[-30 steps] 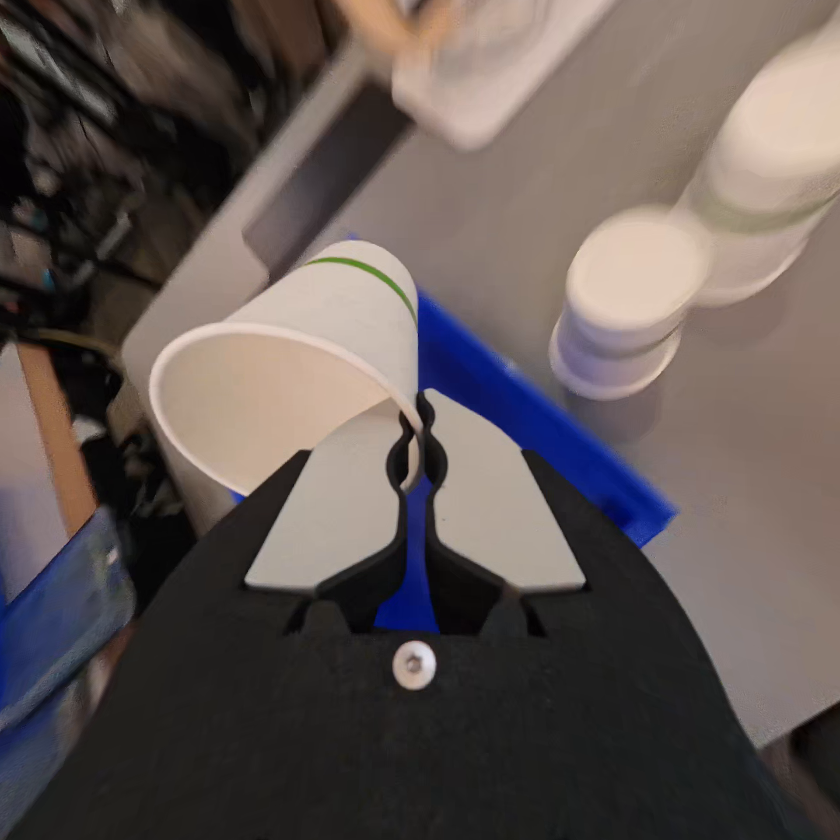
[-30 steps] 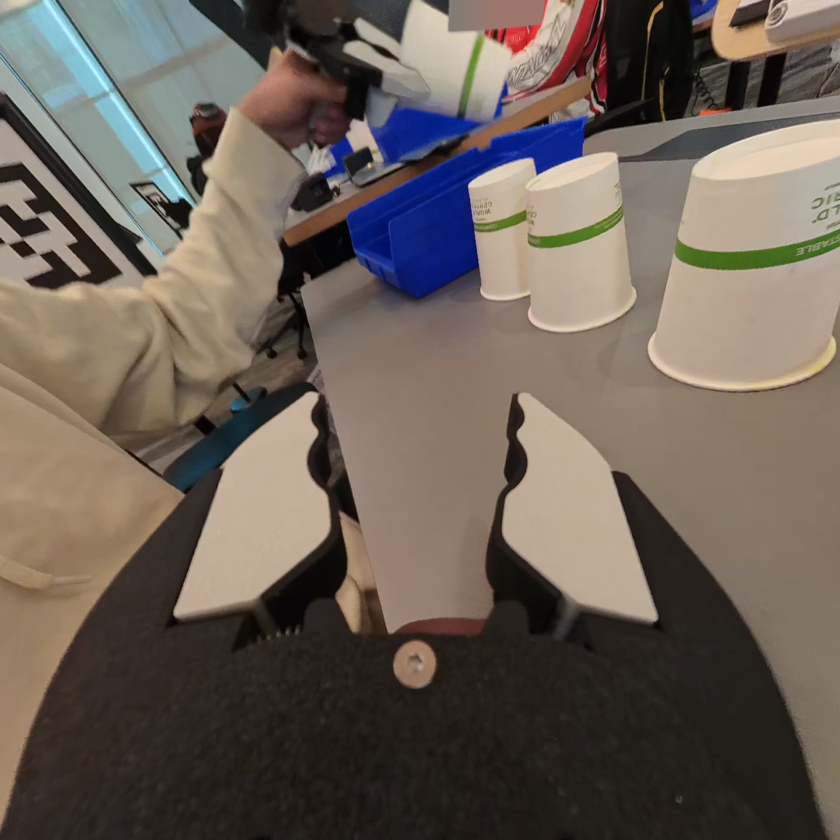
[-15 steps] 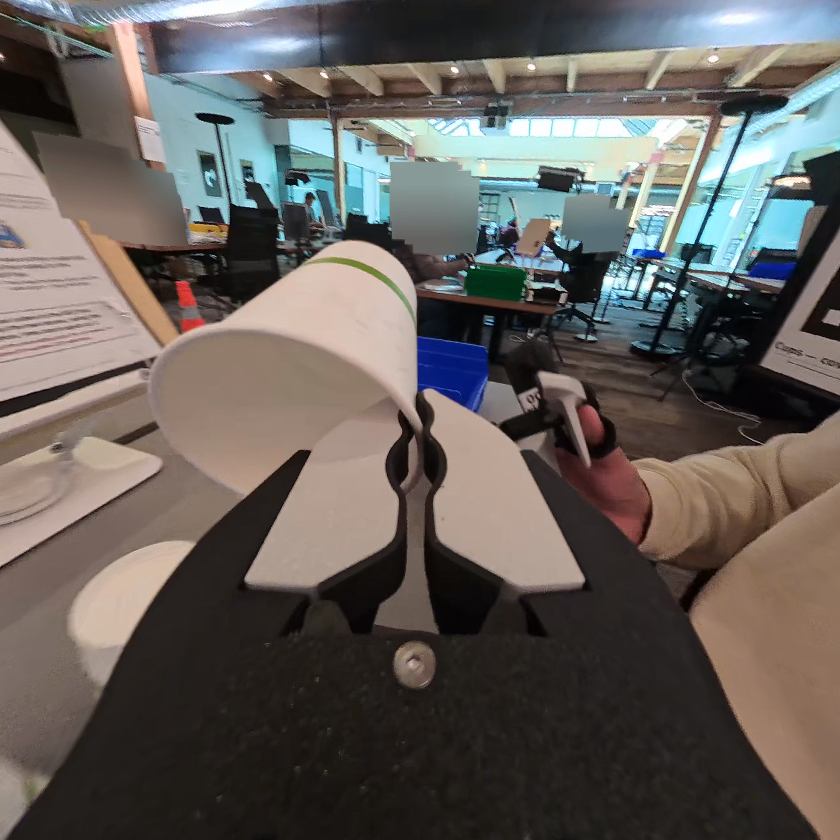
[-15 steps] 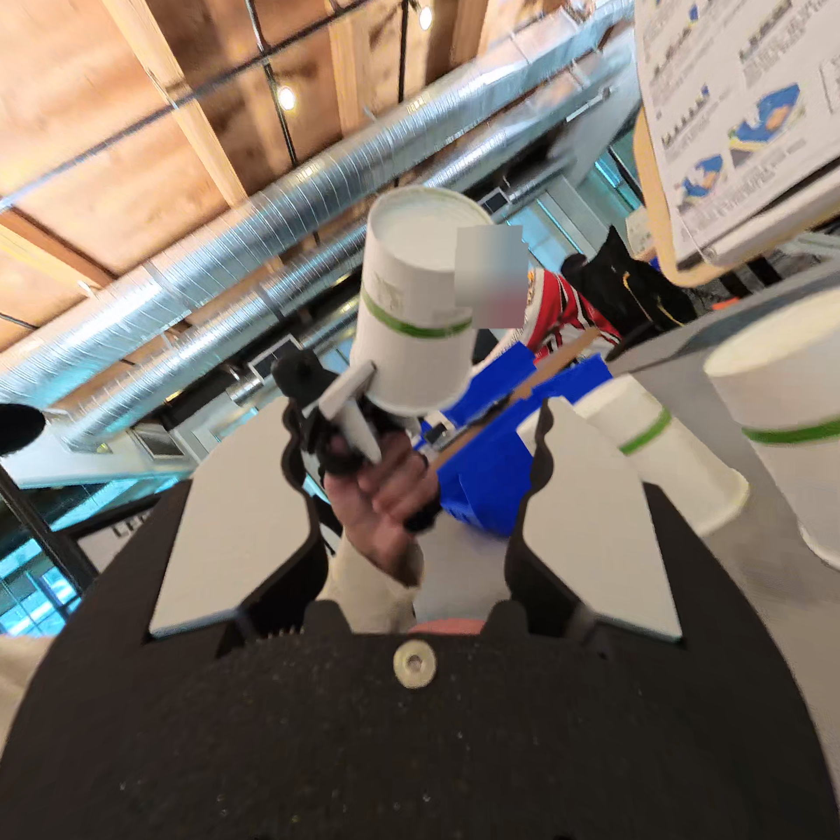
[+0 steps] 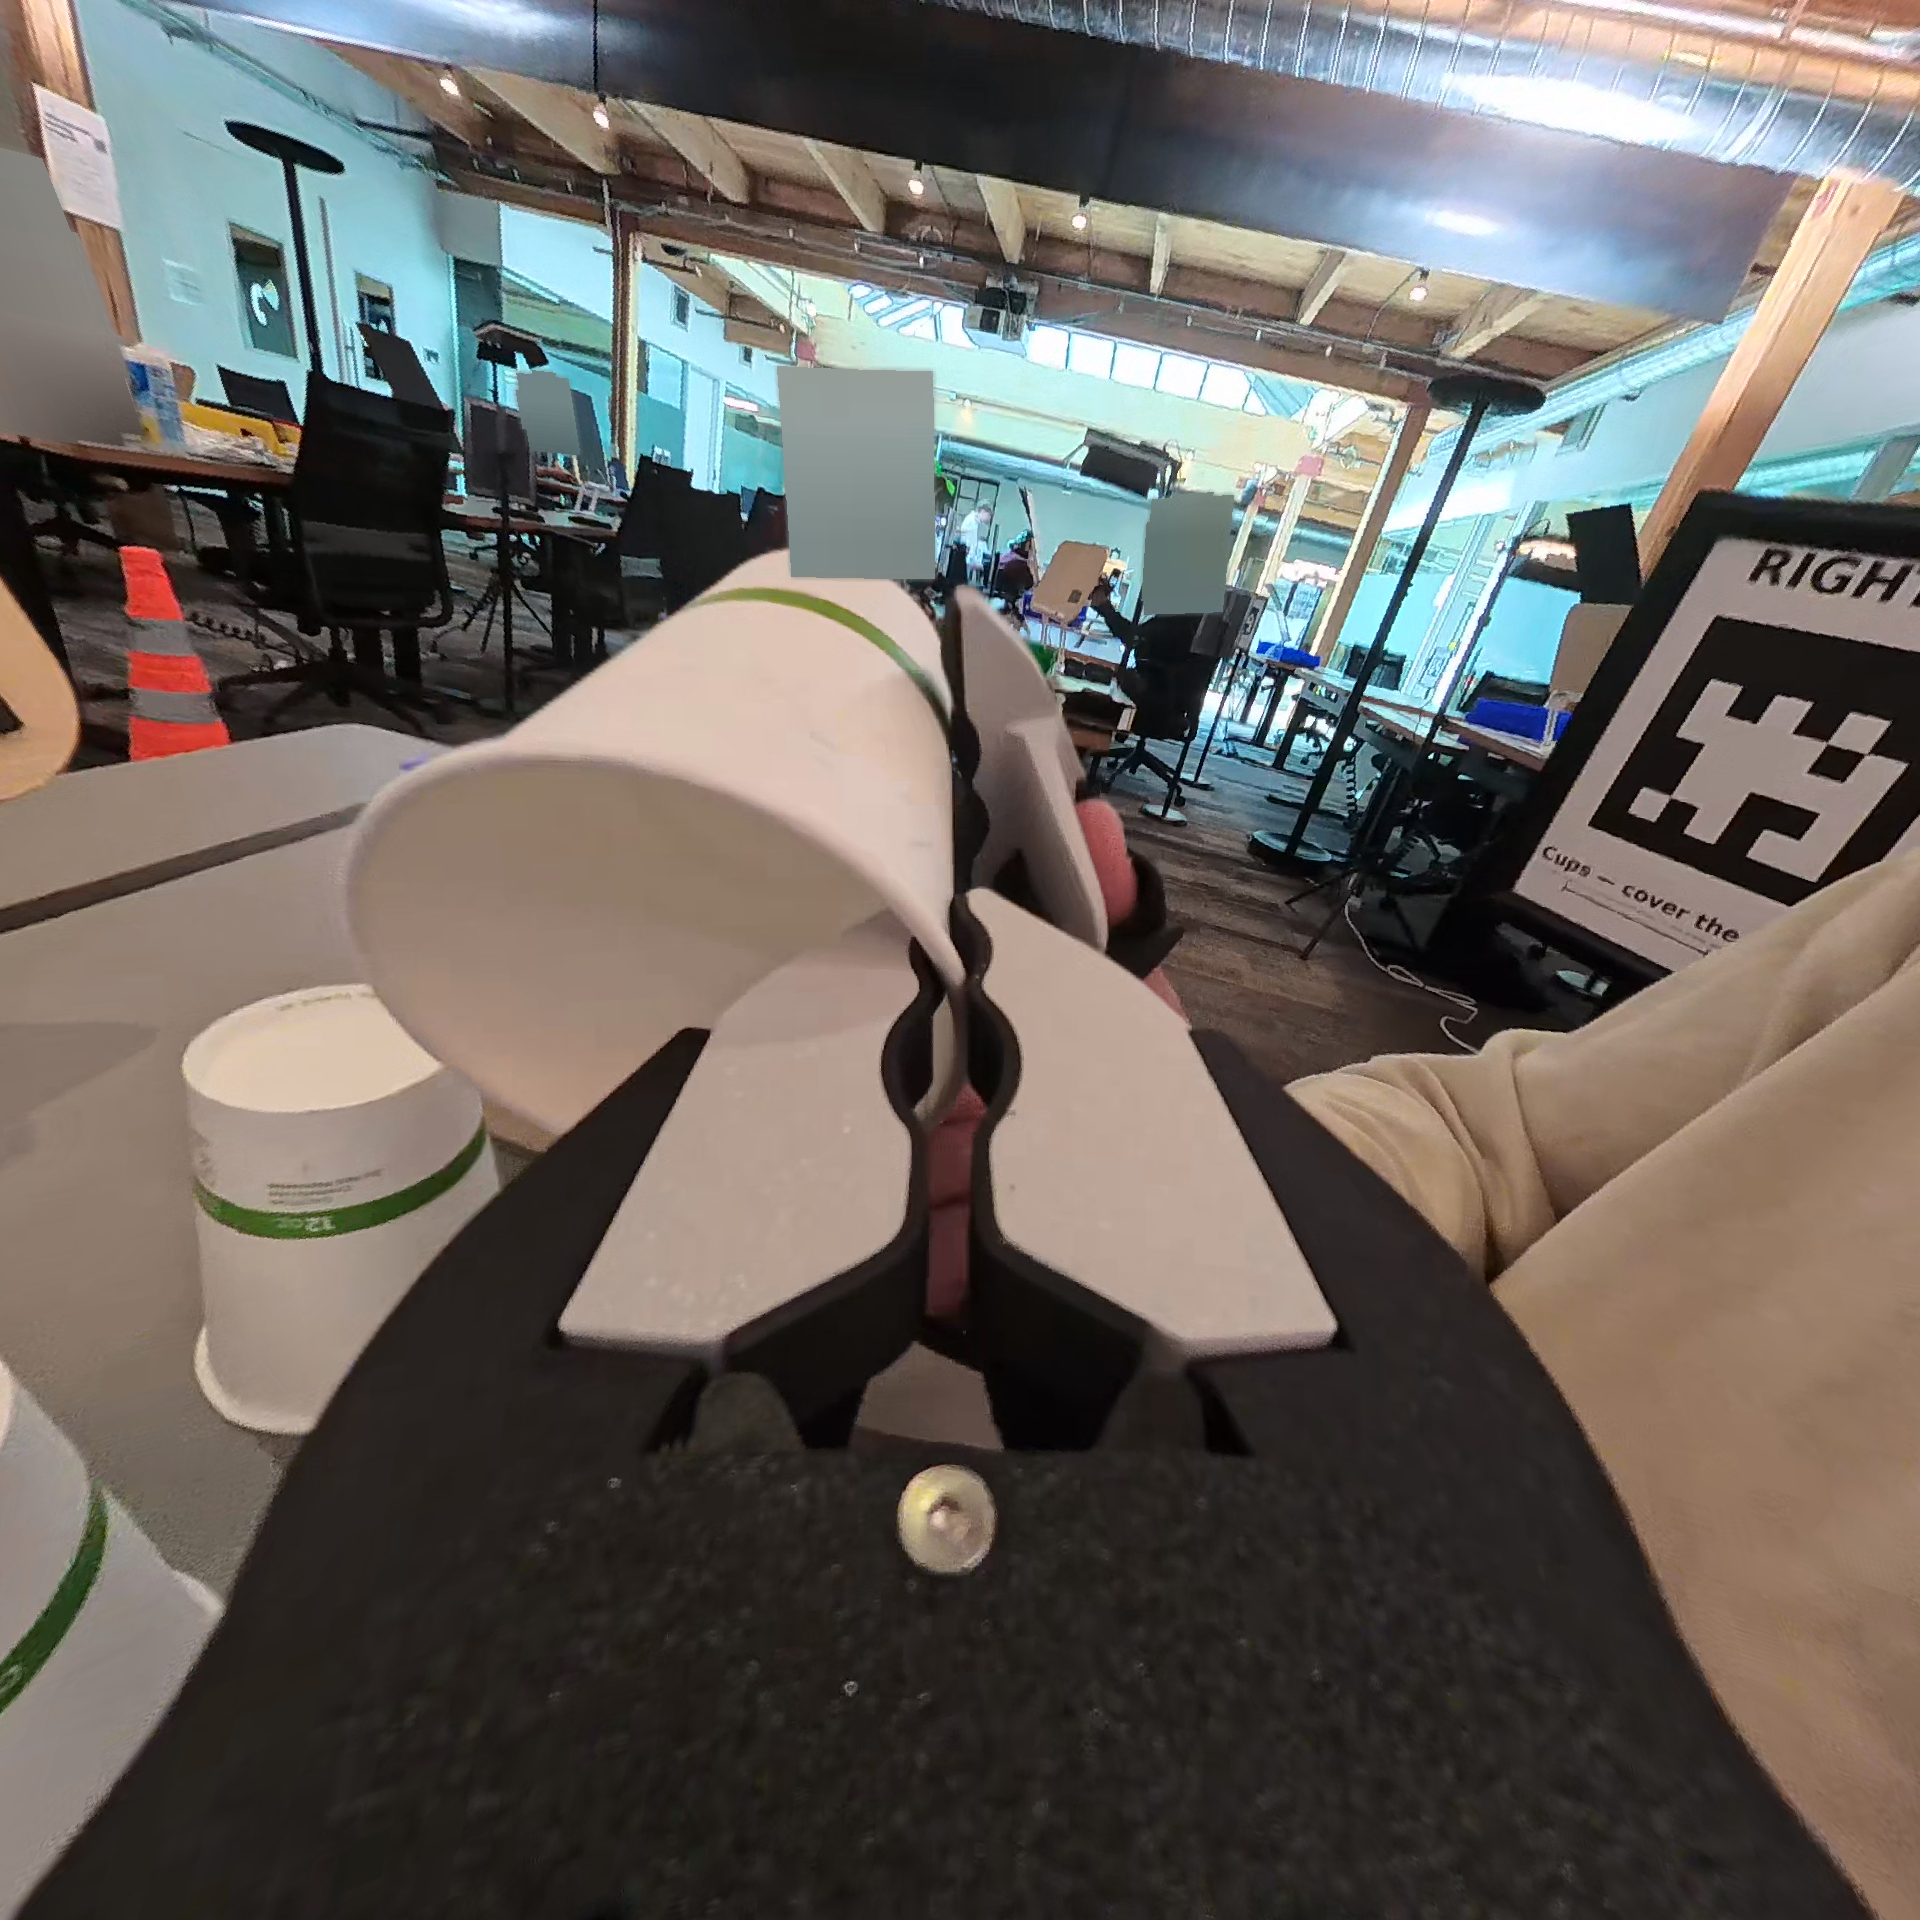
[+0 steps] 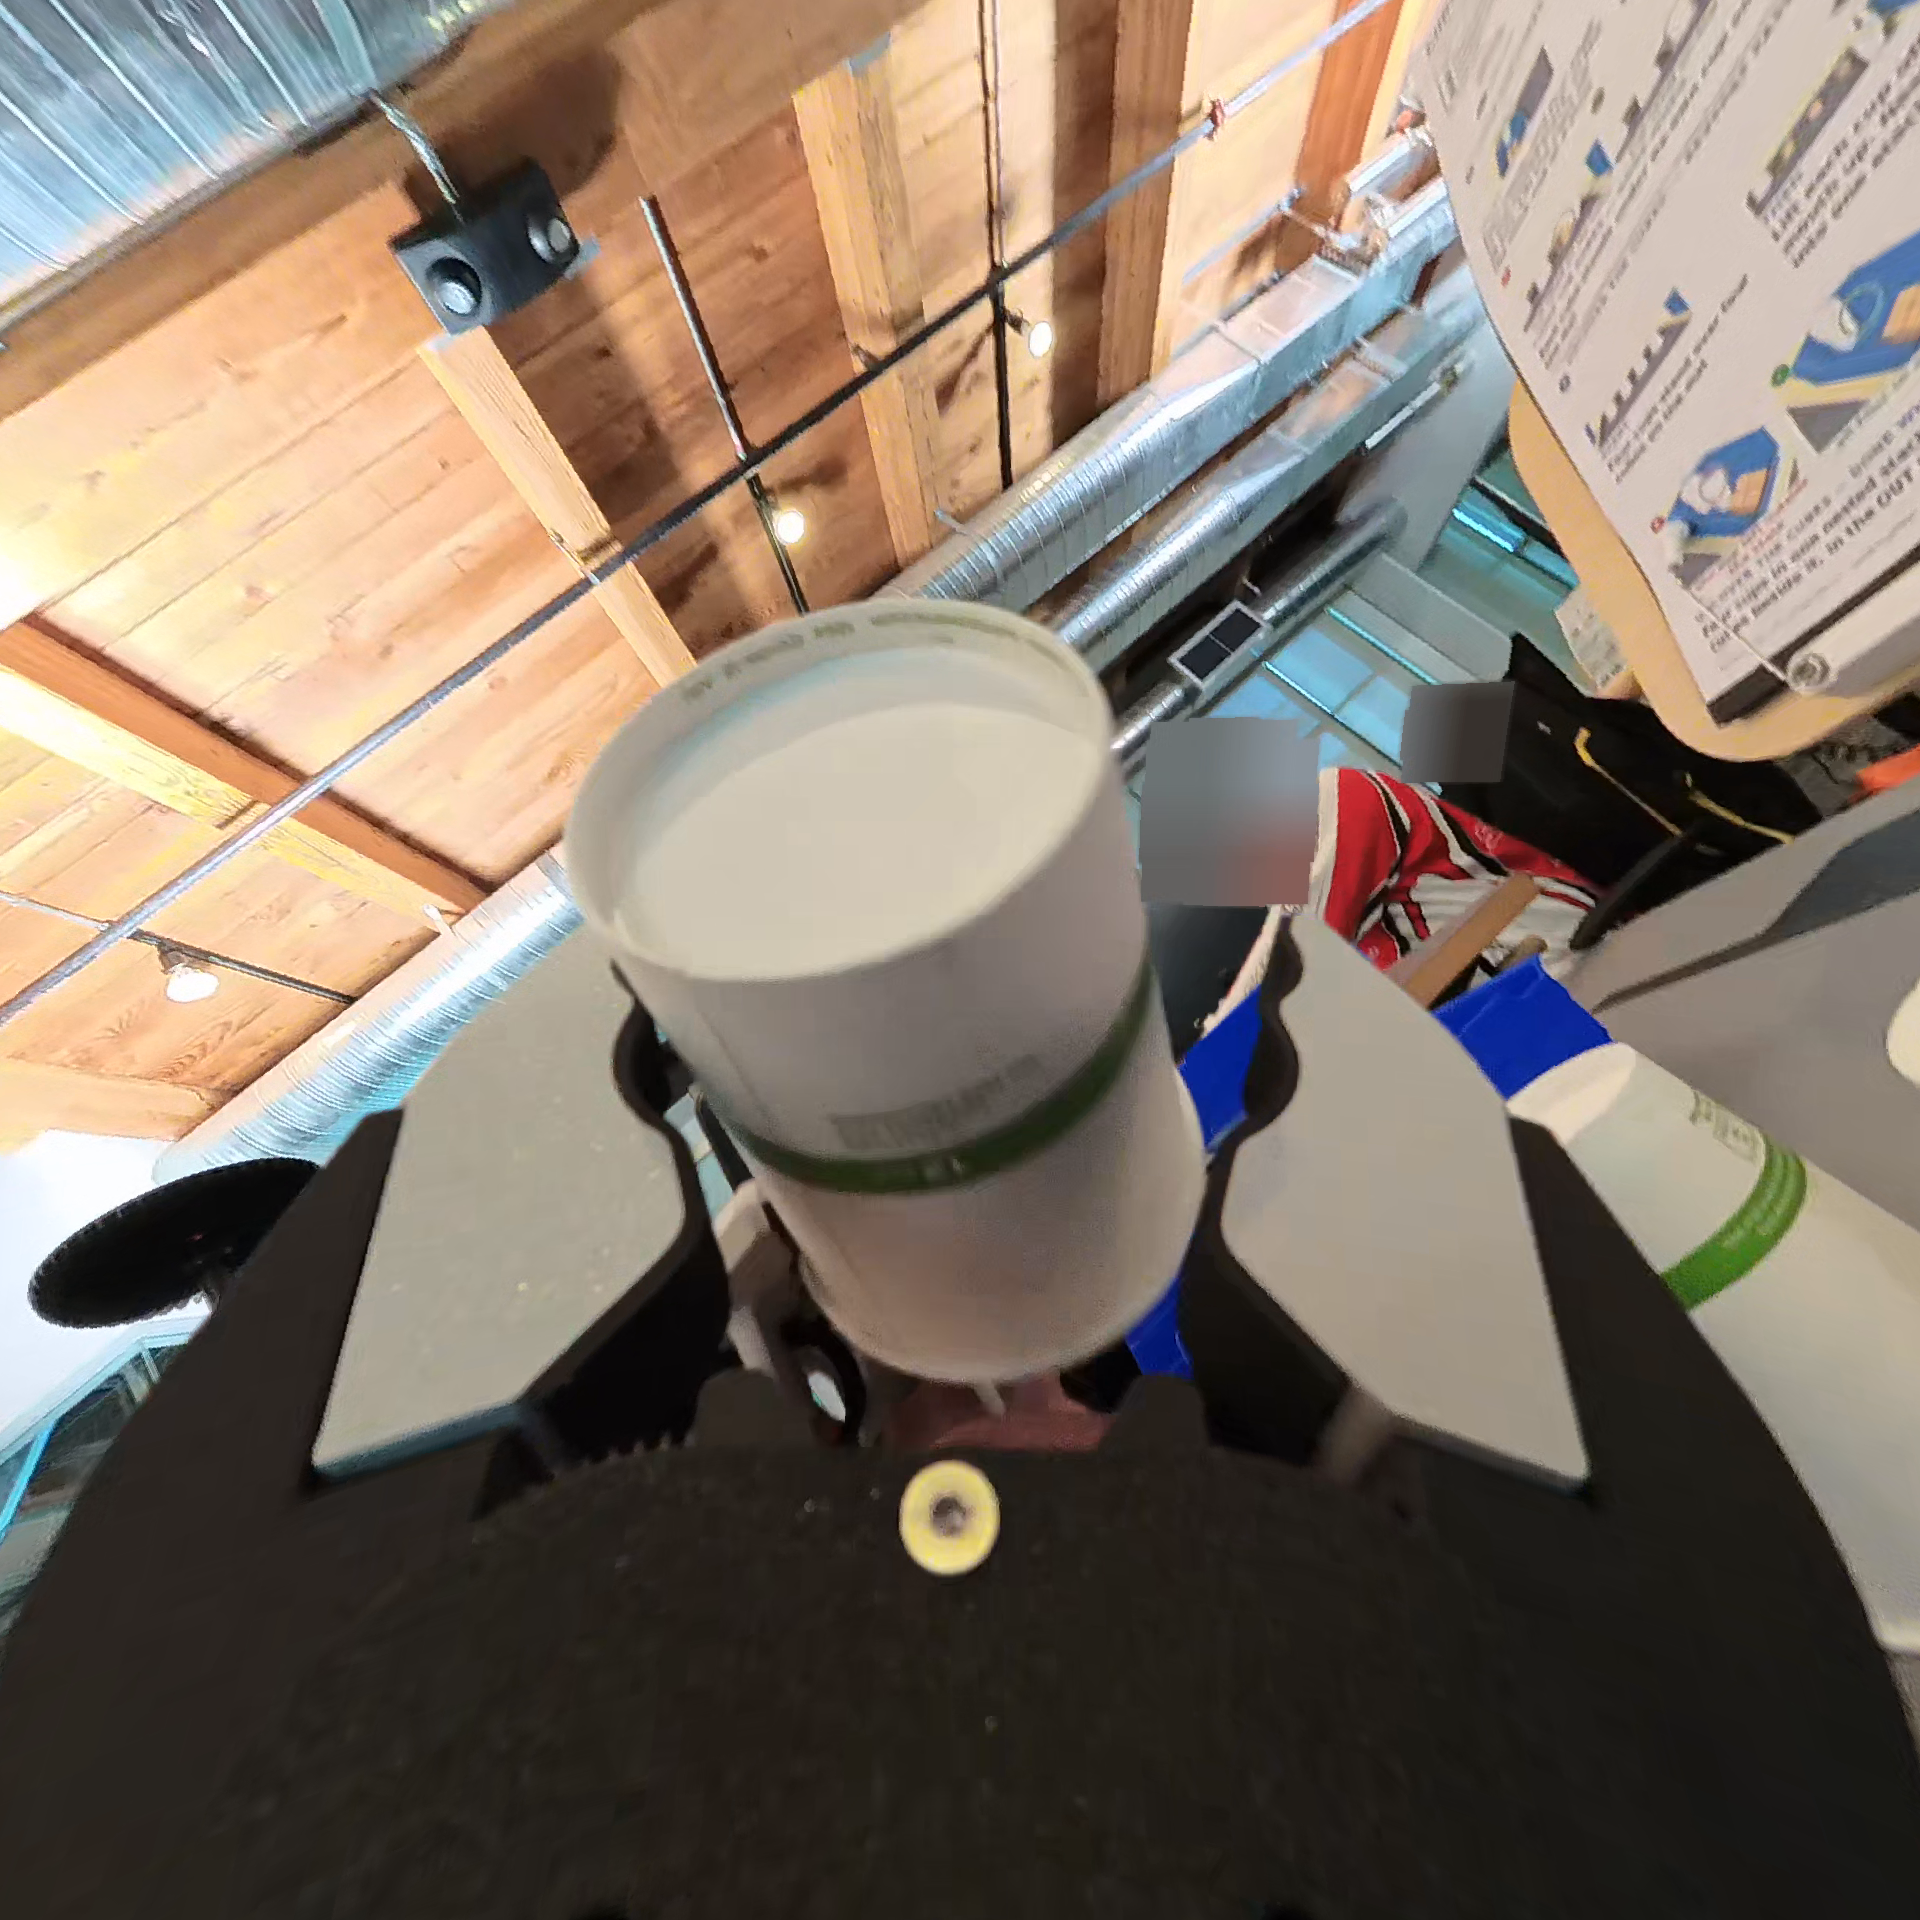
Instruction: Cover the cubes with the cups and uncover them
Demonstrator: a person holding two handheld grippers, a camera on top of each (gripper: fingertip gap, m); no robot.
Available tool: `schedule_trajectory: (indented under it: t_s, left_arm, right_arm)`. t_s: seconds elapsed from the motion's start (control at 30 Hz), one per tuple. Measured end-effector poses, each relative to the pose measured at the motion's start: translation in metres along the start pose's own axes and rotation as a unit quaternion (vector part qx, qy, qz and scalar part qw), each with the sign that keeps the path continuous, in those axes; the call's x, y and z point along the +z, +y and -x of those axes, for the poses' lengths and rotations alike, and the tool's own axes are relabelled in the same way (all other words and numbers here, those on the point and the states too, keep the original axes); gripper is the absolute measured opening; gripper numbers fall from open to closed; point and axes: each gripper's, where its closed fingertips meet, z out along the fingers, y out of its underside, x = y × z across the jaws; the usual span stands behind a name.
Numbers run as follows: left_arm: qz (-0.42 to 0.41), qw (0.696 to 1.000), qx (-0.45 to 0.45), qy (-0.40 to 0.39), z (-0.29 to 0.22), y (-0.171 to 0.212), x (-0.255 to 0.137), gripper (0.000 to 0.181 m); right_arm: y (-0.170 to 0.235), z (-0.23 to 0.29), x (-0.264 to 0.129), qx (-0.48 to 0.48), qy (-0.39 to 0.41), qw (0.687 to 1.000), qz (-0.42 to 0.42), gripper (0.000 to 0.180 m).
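On the far left of the left wrist view, part of an upside-down paper cup [image 5: 47, 1621] shows at the frame edge. Just right of it another inverted paper cup with a green band [image 5: 332, 1205] stands on the grey table [image 5: 125, 935]. The left gripper [image 5: 961, 940] is held above the table, its fingers pinching the rim of a white held cup [image 5: 665, 831] that is tipped on its side. Beyond it a finger of the right gripper [image 5: 1023, 769] rises beside the held cup.

In the right wrist view, the right gripper [image 6: 961, 1018] has its fingers spread wide, the held cup [image 6: 883, 997] between them, seemingly untouched. An inverted cup [image 6: 1704, 1247] and a blue bin [image 6: 1527, 1018] sit at right.
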Motion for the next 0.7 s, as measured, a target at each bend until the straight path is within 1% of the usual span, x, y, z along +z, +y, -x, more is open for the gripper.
schedule_trajectory:
  t_s: [0.03, 0.07, 0.23, 0.3, 0.37, 0.4, 0.43, 0.47, 0.5, 0.53, 0.57, 0.6, 0.63, 0.7]
  left_arm:
    - [0.008, 1.000, 0.001, -0.003, 0.000, 0.005, 0.003, 0.000]
    - [0.013, 1.000, 0.001, -0.007, 0.000, 0.010, 0.005, 0.000]
    - [0.028, 1.000, -0.011, 0.002, -0.001, 0.015, 0.006, 0.002]
    - [0.038, 0.999, -0.005, -0.011, 0.001, 0.016, 0.001, 0.025]
    - [0.064, 0.997, 0.005, -0.037, 0.006, 0.021, -0.011, 0.039]
    - [0.079, 0.994, 0.016, -0.078, 0.016, 0.025, -0.021, 0.044]
    - [0.096, 0.984, 0.028, -0.147, 0.033, 0.031, -0.035, 0.045]
    - [0.118, 0.964, 0.041, -0.234, 0.055, 0.037, -0.053, 0.047]
    - [0.139, 0.935, 0.054, -0.323, 0.075, 0.043, -0.077, 0.049]
    - [0.154, 0.904, 0.067, -0.394, 0.089, 0.048, -0.099, 0.050]
    - [0.163, 0.882, 0.076, -0.436, 0.096, 0.053, -0.115, 0.052]
    - [0.167, 0.870, 0.077, -0.457, 0.098, 0.058, -0.124, 0.054]
    - [0.169, 0.870, 0.072, -0.457, 0.097, 0.063, -0.126, 0.054]
    - [0.181, 0.880, 0.055, -0.435, 0.093, 0.076, -0.122, 0.053]
  right_arm:
    - [0.001, 0.000, 0.001, -0.006, -0.004, 1.000, 0.003, 0.105]
    - [0.005, 0.001, 0.001, -0.011, -0.009, 1.000, 0.015, 0.098]
    - [0.002, 0.003, -0.005, -0.053, -0.004, 0.998, 0.024, 0.094]
    - [-0.004, 0.004, -0.008, -0.072, 0.002, 0.997, 0.024, 0.094]
    - [-0.010, 0.001, -0.011, -0.104, 0.019, 0.994, 0.042, 0.094]
    - [-0.014, -0.001, -0.014, -0.127, 0.033, 0.990, 0.049, 0.095]
    - [-0.017, -0.004, -0.018, -0.150, 0.048, 0.986, 0.060, 0.095]
    - [-0.019, -0.009, -0.022, -0.174, 0.069, 0.979, 0.075, 0.095]
    - [-0.021, -0.015, -0.028, -0.199, 0.093, 0.971, 0.090, 0.095]
    - [-0.024, -0.020, -0.033, -0.225, 0.113, 0.962, 0.102, 0.098]
    - [-0.028, -0.025, -0.038, -0.257, 0.133, 0.951, 0.113, 0.095]
    - [-0.033, -0.031, -0.043, -0.292, 0.156, 0.935, 0.129, 0.096]
    - [-0.042, -0.036, -0.046, -0.332, 0.182, 0.914, 0.145, 0.096]
    - [-0.066, -0.053, -0.056, -0.406, 0.257, 0.856, 0.192, 0.096]
